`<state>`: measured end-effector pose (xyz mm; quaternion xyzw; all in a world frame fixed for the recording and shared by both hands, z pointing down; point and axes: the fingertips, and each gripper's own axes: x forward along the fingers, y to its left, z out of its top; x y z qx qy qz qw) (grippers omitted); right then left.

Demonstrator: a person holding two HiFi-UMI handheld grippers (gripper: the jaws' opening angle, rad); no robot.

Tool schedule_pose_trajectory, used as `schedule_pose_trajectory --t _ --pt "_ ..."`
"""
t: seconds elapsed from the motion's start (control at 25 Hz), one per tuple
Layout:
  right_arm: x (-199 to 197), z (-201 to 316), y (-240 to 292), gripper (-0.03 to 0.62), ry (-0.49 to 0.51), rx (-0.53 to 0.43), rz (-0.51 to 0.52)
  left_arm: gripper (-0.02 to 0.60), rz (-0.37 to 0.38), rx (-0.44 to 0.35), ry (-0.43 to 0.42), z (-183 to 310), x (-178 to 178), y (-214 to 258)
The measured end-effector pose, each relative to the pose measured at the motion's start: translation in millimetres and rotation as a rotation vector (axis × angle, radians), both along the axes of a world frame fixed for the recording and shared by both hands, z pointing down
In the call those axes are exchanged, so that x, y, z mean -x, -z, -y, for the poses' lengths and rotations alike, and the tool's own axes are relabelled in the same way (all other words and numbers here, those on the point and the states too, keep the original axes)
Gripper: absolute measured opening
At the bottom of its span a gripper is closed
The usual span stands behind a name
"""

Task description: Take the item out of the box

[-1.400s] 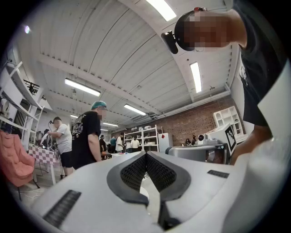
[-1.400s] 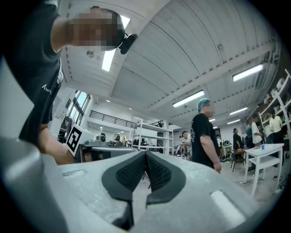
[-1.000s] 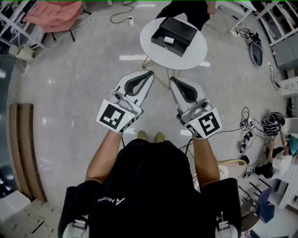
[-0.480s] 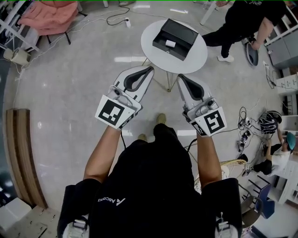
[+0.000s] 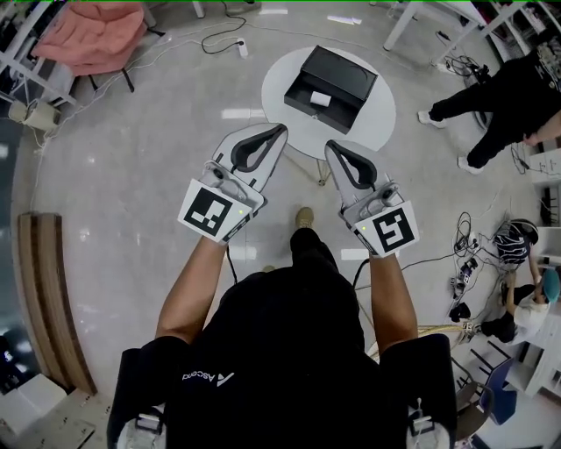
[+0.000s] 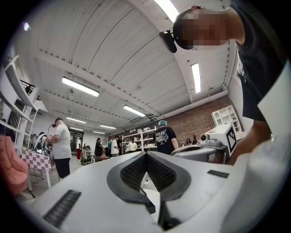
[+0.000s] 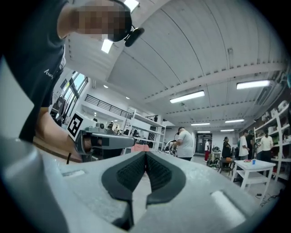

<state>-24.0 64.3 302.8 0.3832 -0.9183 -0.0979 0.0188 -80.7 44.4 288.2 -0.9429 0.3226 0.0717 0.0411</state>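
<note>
An open black box point(image 5: 331, 77) sits on a small round white table point(image 5: 368, 123) ahead of me in the head view. A small white item point(image 5: 320, 99) lies inside it. My left gripper point(image 5: 280, 130) is held in the air short of the table's near edge, jaws shut and empty. My right gripper point(image 5: 332, 146) hovers beside it, also shut with nothing in it. In the left gripper view the left gripper point(image 6: 146, 155) points up towards the ceiling, its pads meeting. The right gripper view shows the right gripper point(image 7: 146, 154) the same way.
A person in black point(image 5: 504, 96) walks on the floor right of the table. A pink cloth point(image 5: 96, 26) lies on a chair at top left. A wooden bench point(image 5: 48, 289) runs along the left. Cables and gear point(image 5: 491, 254) lie at right.
The wearer has taken a step. The bystander in black has walked from behind the table round to its right. Both grippers stay shut and level.
</note>
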Motion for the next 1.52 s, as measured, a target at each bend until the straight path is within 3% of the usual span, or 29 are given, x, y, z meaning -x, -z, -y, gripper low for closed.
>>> schedule_pose_trajectory --t 0.32,0.6,1.04,1.24,1.52 --pt "-35.1 98.0 -16.7 0.000 0.028 0.035 0.005 -0.002 0.014 0.008 0.028 95.5 -36.3 -12.1" --pt "-65.2 173.0 -37.3 0.000 0.047 0.071 -0.066 -0.002 0.017 0.005 0.068 164.5 -64.5 -14.5" --pt "-82.0 251.6 -98.7 0.000 0.081 0.172 -0.258 -0.002 0.032 0.031 0.082 229.5 -81.6 -41.2" --pt "-77.2 270.1 -136.0 0.002 0.087 0.245 -0.352 -0.002 0.033 0.056 0.049 252.5 -83.2 -59.5" --pt "-68.4 297.5 -196.2 0.051 0.089 0.355 -0.507 -0.002 0.060 0.108 -0.008 283.5 -82.3 -98.7"
